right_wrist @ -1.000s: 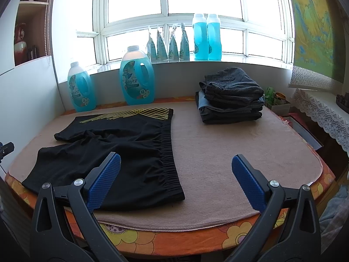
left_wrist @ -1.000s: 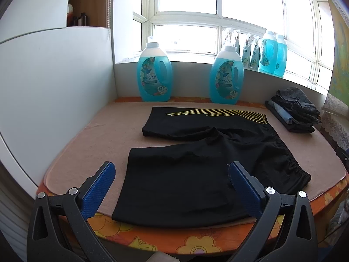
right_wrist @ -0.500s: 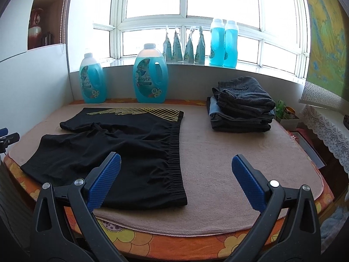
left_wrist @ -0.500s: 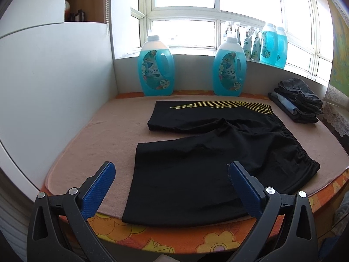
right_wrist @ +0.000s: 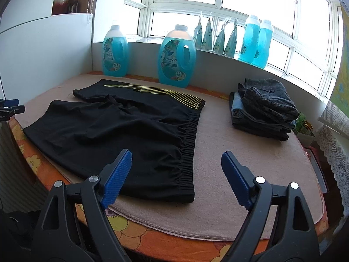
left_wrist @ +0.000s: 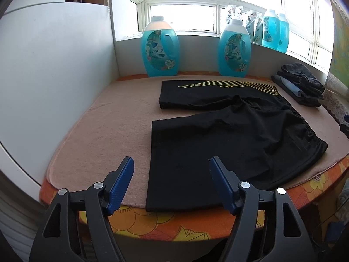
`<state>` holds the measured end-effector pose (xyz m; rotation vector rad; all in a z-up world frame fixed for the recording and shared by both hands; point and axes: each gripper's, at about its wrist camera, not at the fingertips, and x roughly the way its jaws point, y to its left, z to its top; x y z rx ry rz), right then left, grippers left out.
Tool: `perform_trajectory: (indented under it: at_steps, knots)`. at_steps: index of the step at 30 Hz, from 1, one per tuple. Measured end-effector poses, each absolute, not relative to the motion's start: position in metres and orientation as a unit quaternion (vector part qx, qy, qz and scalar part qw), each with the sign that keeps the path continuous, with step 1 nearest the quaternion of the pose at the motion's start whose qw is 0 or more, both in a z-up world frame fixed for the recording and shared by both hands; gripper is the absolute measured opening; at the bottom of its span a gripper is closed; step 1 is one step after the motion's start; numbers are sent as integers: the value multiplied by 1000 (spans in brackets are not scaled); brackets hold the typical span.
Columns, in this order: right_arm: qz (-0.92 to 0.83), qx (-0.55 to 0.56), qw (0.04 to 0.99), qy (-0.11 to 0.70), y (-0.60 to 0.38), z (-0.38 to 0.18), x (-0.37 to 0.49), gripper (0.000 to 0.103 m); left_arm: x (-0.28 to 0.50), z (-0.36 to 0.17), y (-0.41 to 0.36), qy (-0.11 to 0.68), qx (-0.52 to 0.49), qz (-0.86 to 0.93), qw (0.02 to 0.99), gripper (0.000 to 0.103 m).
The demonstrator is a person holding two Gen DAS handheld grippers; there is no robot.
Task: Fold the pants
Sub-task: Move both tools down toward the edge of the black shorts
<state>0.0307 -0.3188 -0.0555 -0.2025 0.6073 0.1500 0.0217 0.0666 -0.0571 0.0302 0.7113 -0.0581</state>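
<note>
Black shorts (left_wrist: 229, 135) with yellow stripes on the far leg lie spread flat on the beige mat (left_wrist: 104, 126), legs to the left, elastic waistband to the right. My left gripper (left_wrist: 171, 163) hovers over the near leg's hem at the table's front edge; its jaws are closing, and the pads touch no cloth. In the right wrist view the shorts (right_wrist: 122, 131) fill the left half. My right gripper (right_wrist: 175, 156) hangs above the near end of the waistband, jaws closing, not touching the fabric.
Two blue detergent jugs (left_wrist: 160, 48) (left_wrist: 234, 50) stand at the back of the mat. A stack of folded clothes (right_wrist: 264, 109) sits at the back right. More bottles (right_wrist: 255, 41) line the windowsill. A white panel (left_wrist: 54, 65) walls the left side. The table edge has an orange floral cloth (right_wrist: 196, 240).
Both grippers' jaws have narrowed. The left gripper has come lower and closer over the near leg's hem. The right gripper has rolled and edged closer to the waistband.
</note>
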Motion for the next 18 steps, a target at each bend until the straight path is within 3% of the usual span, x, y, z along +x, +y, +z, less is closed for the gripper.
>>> perform_trajectory:
  at_steps: [3, 5, 9, 18]
  knots:
    - [96, -107, 939, 311, -317, -62, 31, 73, 24, -63, 75, 360, 0, -41, 932, 59]
    - [110, -116, 933, 323, -315, -67, 31, 66, 25, -68, 79, 370, -5, -46, 928, 47]
    - [132, -133, 919, 347, -311, -78, 32, 56, 23, -75, 81, 384, -6, -60, 921, 42]
    - [147, -124, 912, 361, -313, -71, 60, 53, 41, -73, 80, 388, -1, -79, 918, 41]
